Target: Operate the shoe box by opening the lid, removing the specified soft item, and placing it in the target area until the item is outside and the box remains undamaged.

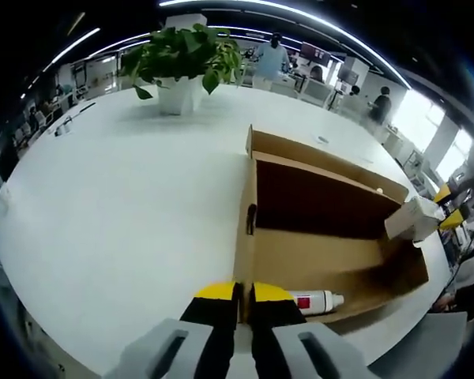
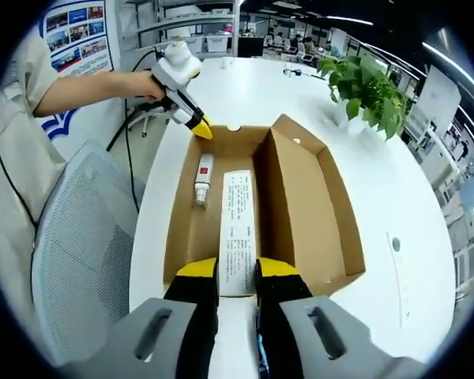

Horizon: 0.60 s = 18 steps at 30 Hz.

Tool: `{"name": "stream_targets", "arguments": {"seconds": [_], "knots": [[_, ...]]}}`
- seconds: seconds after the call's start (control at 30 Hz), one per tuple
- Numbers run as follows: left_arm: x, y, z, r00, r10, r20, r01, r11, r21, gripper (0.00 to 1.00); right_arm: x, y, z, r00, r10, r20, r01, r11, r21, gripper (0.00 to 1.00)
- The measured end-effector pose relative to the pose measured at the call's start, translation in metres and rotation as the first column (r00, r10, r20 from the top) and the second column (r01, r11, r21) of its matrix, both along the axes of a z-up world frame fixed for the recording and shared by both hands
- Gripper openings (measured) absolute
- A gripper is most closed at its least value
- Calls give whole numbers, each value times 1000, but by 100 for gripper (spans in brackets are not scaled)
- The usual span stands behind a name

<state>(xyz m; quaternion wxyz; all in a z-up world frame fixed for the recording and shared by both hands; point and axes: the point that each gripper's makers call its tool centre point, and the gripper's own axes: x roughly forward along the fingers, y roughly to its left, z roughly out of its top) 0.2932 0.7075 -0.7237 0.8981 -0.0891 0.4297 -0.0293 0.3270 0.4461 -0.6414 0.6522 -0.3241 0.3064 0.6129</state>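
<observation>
An open cardboard shoe box [image 1: 316, 260] lies on the white table, its hinged lid [image 1: 324, 197] folded back beside the tray. My left gripper [image 1: 242, 294] is shut on the top edge of the box's end wall. A white bottle with a red label [image 1: 316, 301] lies inside, just past that wall. My right gripper [image 2: 237, 270] is shut on one end of a long white printed packet [image 2: 238, 217], the rest of which lies along the box [image 2: 188, 229] floor. The bottle [image 2: 203, 180] lies to its left. At the far wall stands the left gripper [image 2: 197, 126]; the lid [image 2: 300, 197] is on the right.
A potted plant [image 1: 182, 59] stands further back on the round white table [image 1: 126, 205]. A grey mesh chair [image 2: 79, 237] sits at the table's edge beside the box. The person's sleeve [image 2: 16, 126] and hand are behind it. People stand in the background.
</observation>
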Motion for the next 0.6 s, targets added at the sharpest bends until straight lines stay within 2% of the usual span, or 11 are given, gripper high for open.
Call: {"name": "stream_targets", "arguments": {"seconds": [0.37,0.6], "knots": [[-1,0,0,1000,11,-12,-11,1000,17,4,14,-26,22,999,-47,23,47,999,19,15],[-2,0,0,1000,15,-21,-15,1000,27,3,30,-58,34,995,-83,54,83,997,0,15]]}}
